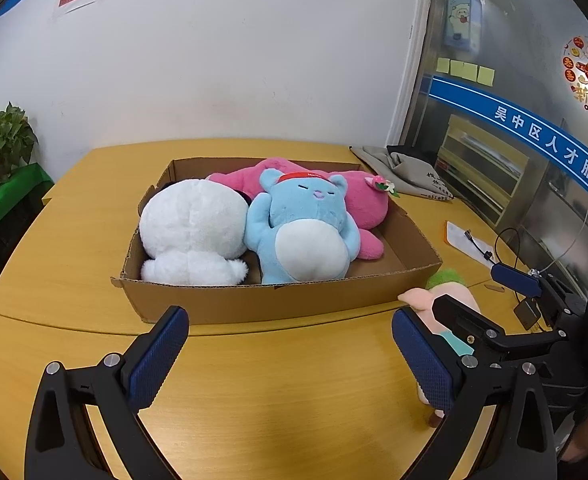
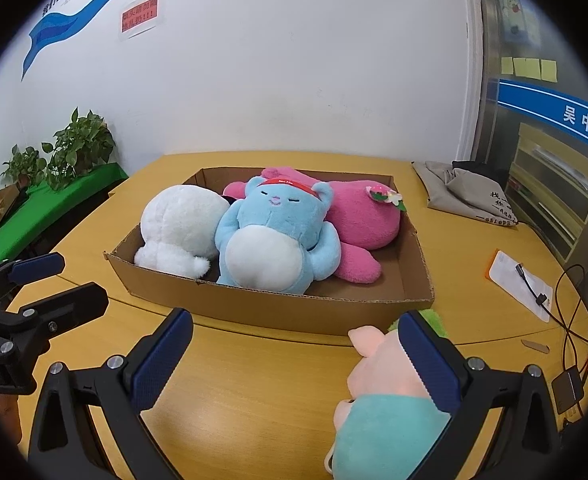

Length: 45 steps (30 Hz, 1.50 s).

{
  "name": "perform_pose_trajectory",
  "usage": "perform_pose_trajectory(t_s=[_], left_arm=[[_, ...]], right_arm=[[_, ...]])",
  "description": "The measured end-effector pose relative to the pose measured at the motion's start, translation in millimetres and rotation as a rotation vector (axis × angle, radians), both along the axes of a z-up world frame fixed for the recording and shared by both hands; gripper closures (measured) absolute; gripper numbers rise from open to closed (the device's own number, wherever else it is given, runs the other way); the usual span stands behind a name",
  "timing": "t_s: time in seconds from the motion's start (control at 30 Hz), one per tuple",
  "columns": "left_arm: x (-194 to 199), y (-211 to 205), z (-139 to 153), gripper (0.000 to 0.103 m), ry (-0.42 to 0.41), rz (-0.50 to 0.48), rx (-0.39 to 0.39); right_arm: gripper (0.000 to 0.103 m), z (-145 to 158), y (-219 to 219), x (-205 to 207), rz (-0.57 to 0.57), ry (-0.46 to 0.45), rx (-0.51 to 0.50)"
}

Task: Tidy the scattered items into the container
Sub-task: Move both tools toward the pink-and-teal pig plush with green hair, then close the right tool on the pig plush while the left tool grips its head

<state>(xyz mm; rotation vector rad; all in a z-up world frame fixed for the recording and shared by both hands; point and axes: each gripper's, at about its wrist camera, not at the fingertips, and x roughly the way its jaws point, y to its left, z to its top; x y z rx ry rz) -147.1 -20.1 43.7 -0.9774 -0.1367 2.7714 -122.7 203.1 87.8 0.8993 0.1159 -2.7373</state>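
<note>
One toy is left outside the cardboard box (image 2: 269,308): a pink plush with a teal garment and a green tuft (image 2: 390,376), lying on the yellow table (image 2: 253,380) just in front of the box's near right corner. Three plush toys, a white one (image 2: 177,228), a blue one (image 2: 273,236) and a magenta one (image 2: 362,216), already fill most of the box. The right gripper (image 2: 294,364) is the nearer one; its jaws stand wide apart and hold nothing, and its right finger overlaps the pink plush, though I cannot tell if it touches. From this gripper the plush lies at about four o'clock, not between the fingers but to the right. Its long axis seems to run from near to far, head pointing toward the box at twelve o'clock. The left gripper (image 1: 289,360) is also spread open and empty, and for it the same toy sits at about three o'clock, behind its right finger. I judge the right gripper must shift rightward to straddle the body, then carry it forward; the free space in the box is at the right side.
</note>
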Motion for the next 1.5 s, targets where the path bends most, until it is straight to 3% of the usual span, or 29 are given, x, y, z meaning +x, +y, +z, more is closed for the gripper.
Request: perform_pose_trajectory(t_s=[0.83,0.97,1.1,1.27,1.37,1.43,1.5], left_arm=[[-11.9,29.6,-15.8,0.000,-0.059,-0.064,0.010],[-16.1,31.4,-23.4,0.000,-0.084,-0.064,0.027],[-21.9,37.4,-30.0,0.000,-0.103,-0.071,0.038],[-35.4,54.0,-41.0,0.000,-0.154,-0.121,0.072],[-45.0,66.1,-46.8,0.000,-0.188,-0.167,0.104],[-54.1,78.1,-53.6,0.000,-0.221,-0.206,0.119],[-64.4,96.0,-61.4,0.000,-0.242,-0.261,0.116]], right_arm=[[0.000,-4.1,48.3,6.4,-0.042,0.003,-0.061],[0.000,-22.5,86.3,5.9,-0.115,-0.031,-0.073],[0.000,-57.5,122.8,1.0,-0.181,-0.140,-0.085],[0.000,-96.7,123.1,1.3,-0.066,-0.277,-0.188],[0.002,-106.5,104.1,5.0,0.008,-0.291,-0.174],[0.010,-112.6,91.3,9.3,0.070,-0.305,-0.175],[0.011,-114.8,79.6,18.4,0.093,-0.269,-0.122]])
